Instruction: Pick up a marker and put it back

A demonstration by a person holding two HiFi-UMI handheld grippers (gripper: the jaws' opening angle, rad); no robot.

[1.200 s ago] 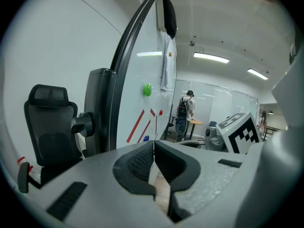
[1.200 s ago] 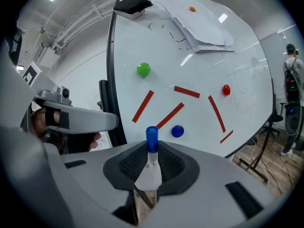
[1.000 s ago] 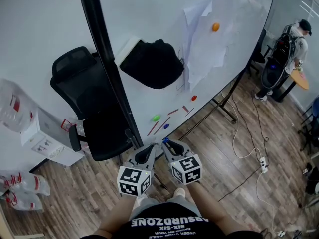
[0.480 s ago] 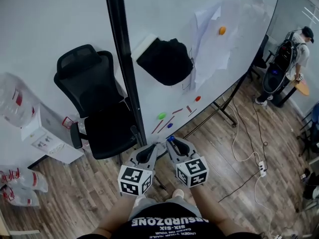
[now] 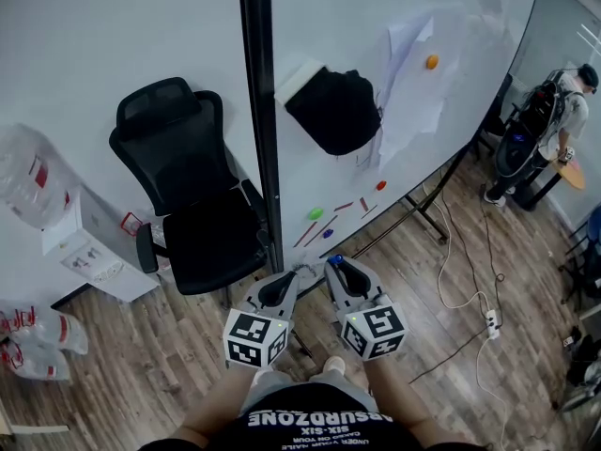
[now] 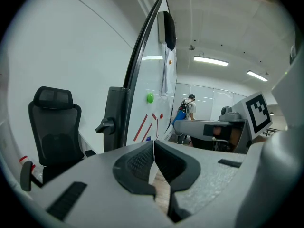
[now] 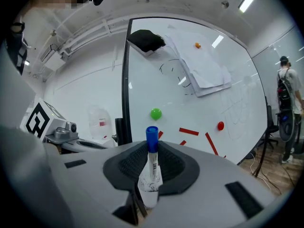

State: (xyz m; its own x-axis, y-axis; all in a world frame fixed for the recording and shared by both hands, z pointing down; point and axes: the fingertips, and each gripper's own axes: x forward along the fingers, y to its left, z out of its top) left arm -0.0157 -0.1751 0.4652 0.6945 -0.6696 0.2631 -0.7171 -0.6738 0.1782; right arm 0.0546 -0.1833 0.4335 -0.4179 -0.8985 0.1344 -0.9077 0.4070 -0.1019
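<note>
A white marker with a blue cap (image 7: pixel 151 158) stands upright between the pads of my right gripper (image 7: pixel 152 152), which is shut on it. In the head view the blue cap (image 5: pixel 335 260) pokes out of the right gripper (image 5: pixel 342 272), low in the picture, just short of the whiteboard (image 5: pixel 376 26). Beside it, my left gripper (image 5: pixel 281 290) is shut with nothing between its jaws; its pads meet in the left gripper view (image 6: pixel 154 152). Both grippers point toward the board's lower edge.
On the whiteboard are a green magnet (image 5: pixel 315 213), red strips (image 5: pixel 344 206), a red magnet (image 5: pixel 380 185), an orange magnet (image 5: pixel 432 62), a black eraser (image 5: pixel 333 111) and paper sheets (image 5: pixel 413 83). A black office chair (image 5: pixel 192 219) stands left of the board's black frame (image 5: pixel 263 111). A person (image 5: pixel 559 111) stands far right; cables cross the floor.
The view has swung so the board frame and chair sit further right. My right gripper has shifted slightly right, still with the marker in it. The left gripper has hardly moved.
</note>
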